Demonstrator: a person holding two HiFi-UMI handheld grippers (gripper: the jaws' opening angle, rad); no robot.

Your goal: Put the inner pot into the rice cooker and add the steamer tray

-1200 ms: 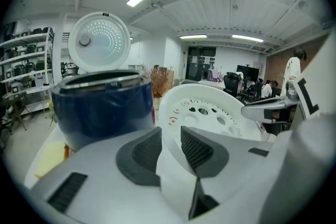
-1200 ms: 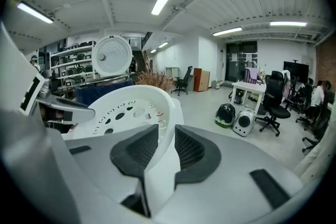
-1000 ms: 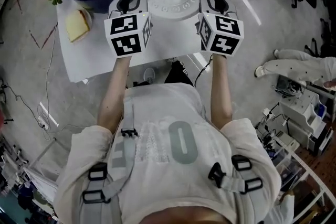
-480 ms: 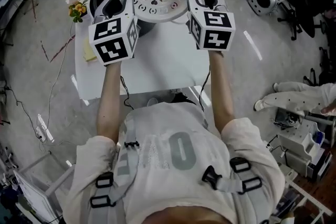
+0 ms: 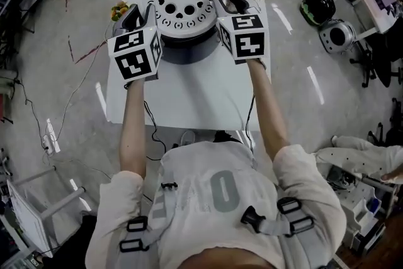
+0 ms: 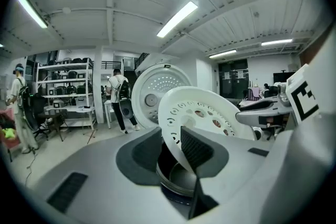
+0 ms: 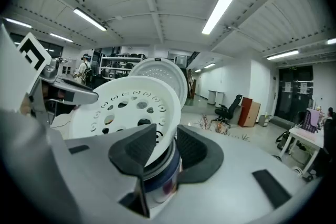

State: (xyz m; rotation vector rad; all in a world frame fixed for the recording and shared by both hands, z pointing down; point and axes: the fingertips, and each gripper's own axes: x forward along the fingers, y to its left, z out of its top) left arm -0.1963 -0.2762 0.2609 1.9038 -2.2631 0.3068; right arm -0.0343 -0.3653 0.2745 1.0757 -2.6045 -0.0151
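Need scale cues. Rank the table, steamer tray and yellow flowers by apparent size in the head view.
1. table, largest
2. steamer tray, held up nearer the camera, so it looks inflated
3. yellow flowers, smallest

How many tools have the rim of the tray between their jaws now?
2. The left tool is on the left rim of the tray. The right tool is on the right rim, and its jaws are opening.
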